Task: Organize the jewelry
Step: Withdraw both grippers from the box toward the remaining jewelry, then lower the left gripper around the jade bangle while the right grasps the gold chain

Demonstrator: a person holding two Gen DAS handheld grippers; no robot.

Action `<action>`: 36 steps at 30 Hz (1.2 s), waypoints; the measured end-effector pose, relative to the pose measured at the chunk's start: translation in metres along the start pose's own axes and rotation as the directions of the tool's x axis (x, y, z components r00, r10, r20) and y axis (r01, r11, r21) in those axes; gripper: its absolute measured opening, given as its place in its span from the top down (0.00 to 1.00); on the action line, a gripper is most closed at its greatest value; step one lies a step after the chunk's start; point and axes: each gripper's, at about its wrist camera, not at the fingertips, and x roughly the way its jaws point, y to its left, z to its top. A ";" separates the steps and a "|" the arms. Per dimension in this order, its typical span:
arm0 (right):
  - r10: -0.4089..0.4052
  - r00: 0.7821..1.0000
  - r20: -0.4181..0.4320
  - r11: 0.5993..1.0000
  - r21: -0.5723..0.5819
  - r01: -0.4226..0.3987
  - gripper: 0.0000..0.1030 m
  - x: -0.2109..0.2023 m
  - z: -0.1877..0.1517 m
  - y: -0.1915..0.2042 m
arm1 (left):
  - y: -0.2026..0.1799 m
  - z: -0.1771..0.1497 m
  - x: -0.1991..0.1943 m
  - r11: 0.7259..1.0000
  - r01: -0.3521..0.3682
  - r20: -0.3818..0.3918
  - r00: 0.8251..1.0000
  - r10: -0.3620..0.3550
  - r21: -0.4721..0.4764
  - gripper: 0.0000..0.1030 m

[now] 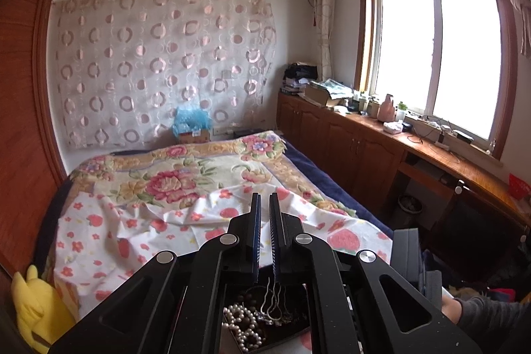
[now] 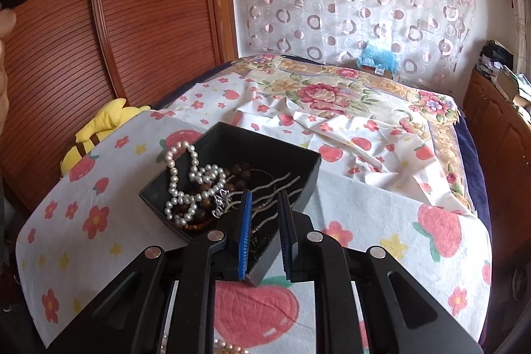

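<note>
We are holding the left gripper [image 1: 264, 198] up over the bed [image 1: 186, 175], its jaws drawn almost together with only a thin slit between the pads. A silver chain [image 1: 270, 301] is hanging down from between the rear of those jaws, so they are closing on it, and its loops are trailing into the black tray [image 1: 265, 337] directly beneath them. In that view the tray is also holding a pearl strand [image 1: 244, 324] to the left of the hanging chain, with dark brown beads [image 1: 252, 304] just behind it.

We are keeping the right gripper [image 2: 264, 198] low over the black tray [image 2: 232, 138], jaws narrow but clearly apart. The tray's near right wall is lying between them toward their rear; we cannot tell whether the pads are pressing on it. Beyond the jaw tips and to their left, the pearl strand [image 2: 186, 178] is draping over the tray's left rim, the brown beads [image 2: 239, 171] are piled beside it, and wavy lengths of silver chain [image 2: 275, 184] are lying across the tray floor just ahead of the tips. The tray is sitting on a strawberry-print cloth [image 2: 381, 221] spread over the bed.
</note>
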 end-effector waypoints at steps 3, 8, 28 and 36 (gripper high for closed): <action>-0.007 1.000 0.000 1.000 0.001 0.007 0.83 -0.005 -0.005 -0.002 | 0.007 -0.016 0.007 1.000 -0.026 -0.033 0.999 0.025 -0.003 0.96; -0.010 1.000 0.004 1.000 0.014 0.010 0.83 -0.018 -0.018 0.000 | 0.023 -0.062 0.008 0.998 -0.048 -0.116 0.992 0.043 -0.036 0.96; -0.090 0.990 -0.110 0.996 0.020 0.092 0.83 -0.053 -0.116 0.021 | 0.003 -0.194 -0.031 0.994 -0.100 -0.285 0.955 0.082 -0.048 0.67; -0.059 0.985 -0.163 0.998 0.007 0.061 0.76 -0.044 -0.135 0.026 | -0.011 -0.224 -0.030 0.994 -0.096 -0.343 0.937 0.070 -0.060 0.29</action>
